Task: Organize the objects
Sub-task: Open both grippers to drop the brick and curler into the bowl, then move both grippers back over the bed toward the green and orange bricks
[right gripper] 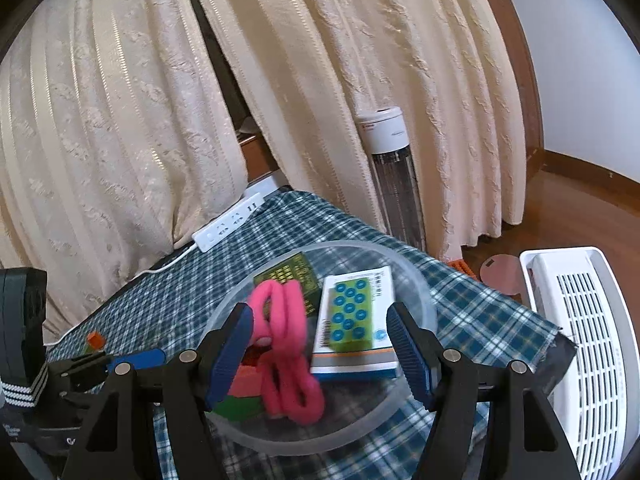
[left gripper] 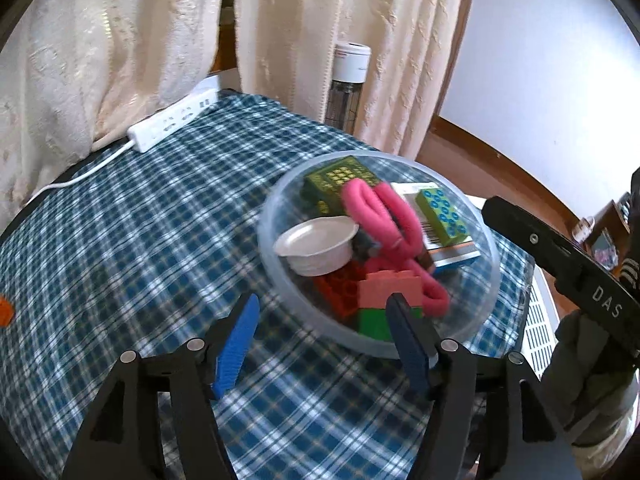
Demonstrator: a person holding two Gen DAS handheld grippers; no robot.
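Both my grippers hang open over a clear bowl already loaded with the odds and ends.

Nearest the lens, at the bottom of the left wrist view, my left gripper (left gripper: 320,344) has its jaws spread and empty, straddling the near rim of the clear bowl (left gripper: 486,220) at centre right. In the right wrist view my right gripper (right gripper: 320,352) is equally wide and empty above the bowl. I judge both stand clear because the gathering is mostly done: the pink loop (left gripper: 394,216), white cup (left gripper: 318,244), building blocks (left gripper: 372,300) and boxes lie heaped inside. One orange piece (left gripper: 5,311) sits at the far left edge on the plaid cloth (left gripper: 140,220), probably next.
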